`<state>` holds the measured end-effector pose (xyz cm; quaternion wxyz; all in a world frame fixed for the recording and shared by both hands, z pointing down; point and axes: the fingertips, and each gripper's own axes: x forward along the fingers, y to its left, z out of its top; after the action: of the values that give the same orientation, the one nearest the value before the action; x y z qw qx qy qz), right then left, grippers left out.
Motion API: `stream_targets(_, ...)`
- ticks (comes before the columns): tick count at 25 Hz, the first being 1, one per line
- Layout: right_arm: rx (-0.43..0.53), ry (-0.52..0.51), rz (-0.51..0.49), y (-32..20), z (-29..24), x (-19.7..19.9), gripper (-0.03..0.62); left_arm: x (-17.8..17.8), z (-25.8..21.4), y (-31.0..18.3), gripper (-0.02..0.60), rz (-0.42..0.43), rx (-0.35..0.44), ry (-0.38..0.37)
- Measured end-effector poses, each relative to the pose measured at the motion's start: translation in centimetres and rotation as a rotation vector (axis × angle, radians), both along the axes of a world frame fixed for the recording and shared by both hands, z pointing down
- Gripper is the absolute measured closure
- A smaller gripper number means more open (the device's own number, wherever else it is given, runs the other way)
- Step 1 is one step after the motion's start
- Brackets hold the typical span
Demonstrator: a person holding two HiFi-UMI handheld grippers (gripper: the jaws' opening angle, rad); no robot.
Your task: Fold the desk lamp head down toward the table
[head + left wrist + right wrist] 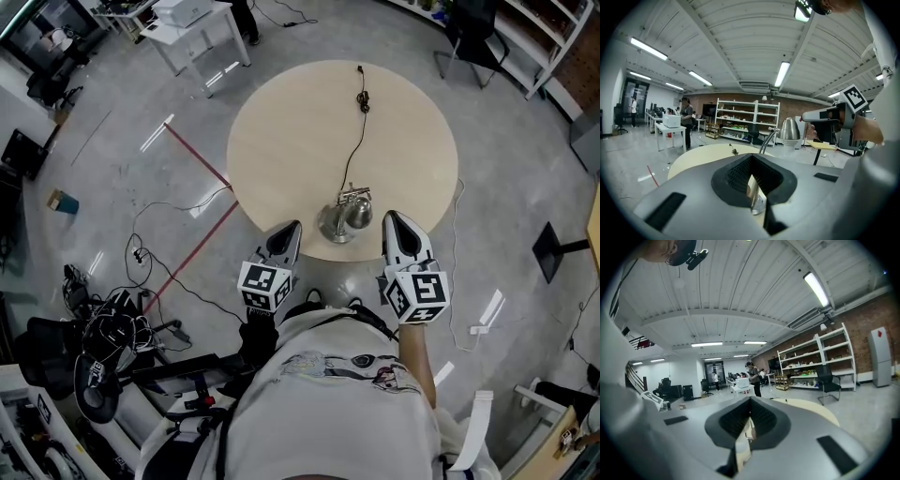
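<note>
Closed and empty, left claw (287,230) and right claw (396,223) flank the desk lamp (345,216).

Round tbl (281,131): desk lamp (343,217) at near edge, cord (357,131) across.

Silver lamp (352,216); beige table (281,141)

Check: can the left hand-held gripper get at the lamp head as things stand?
Probably yes: the left hand-held gripper hovers beside the lamp head at the table edge, with nothing between them.
</note>
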<state>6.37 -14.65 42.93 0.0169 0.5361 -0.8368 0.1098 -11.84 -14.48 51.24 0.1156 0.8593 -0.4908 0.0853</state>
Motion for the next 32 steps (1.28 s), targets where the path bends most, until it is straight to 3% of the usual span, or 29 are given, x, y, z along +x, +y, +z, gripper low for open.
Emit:
stream_targets(10, 0.049, -0.022, -0.058, -1.4, -1.9, -2.3, 0.582, 0.2, -0.2, -1.4, 0.580, -0.006, 0.000, 0.011)
stream_targets(18, 0.008, 0.045, -0.152, -2.0, -1.1, -5.2, 0.432, 0.3, 0.3, -1.8, 0.580, -0.007, -0.016, 0.012)
stream_targets(25, -0.041, 0.105, -0.172, -2.3, 0.7, -6.3, 0.415, -0.1, 0.7, -1.8, 0.580, -0.017, -0.025, 0.008)
stream_targets(28, -0.068, 0.141, -0.184, -2.4, 1.4, -6.7, 0.336, -0.3, 0.7, -1.7, 0.580, -0.020, -0.028, 0.008)
stream_targets(32, -0.109, 0.174, -0.193, -2.8, 2.6, -7.1, 0.321, -0.6, 1.0, -2.0, 0.580, -0.027, -0.035, 0.007)
